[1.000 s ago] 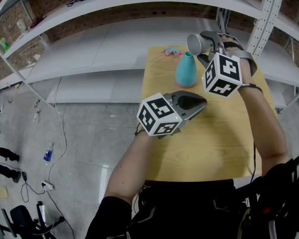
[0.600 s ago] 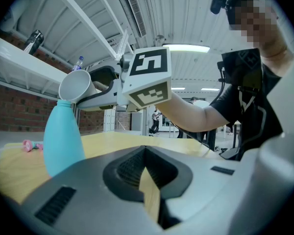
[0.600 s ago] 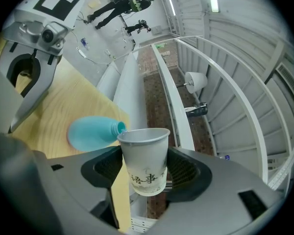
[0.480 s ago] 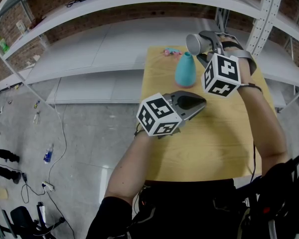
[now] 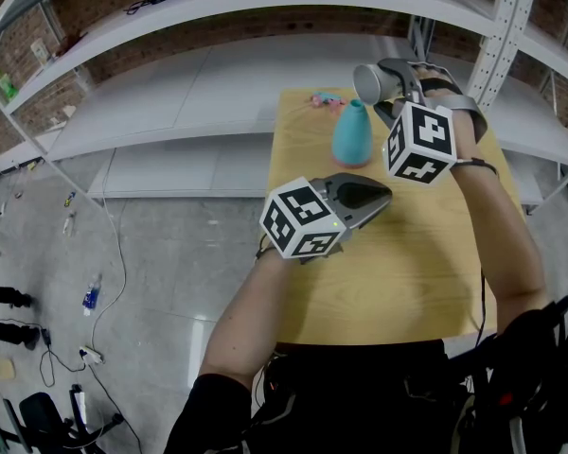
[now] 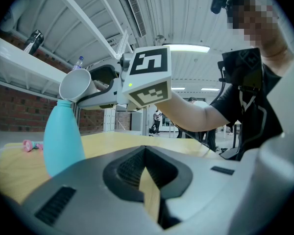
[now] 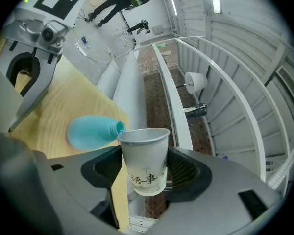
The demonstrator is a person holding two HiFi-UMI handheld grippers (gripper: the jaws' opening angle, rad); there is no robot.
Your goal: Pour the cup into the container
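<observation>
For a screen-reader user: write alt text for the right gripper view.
The right gripper clamps a white paper cup, tipped with its rim at the mouth of a turquoise bottle on a wooden table. The left gripper hovers beyond, with grey shelving behind.

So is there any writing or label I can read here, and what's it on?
"语事", roughly, in dark print on the paper cup in the right tongs; smaller marks above it are too blurred to read.
Marker cubes: black-and-white square patterns, no words.
Blue bottle: no label visible.
</observation>
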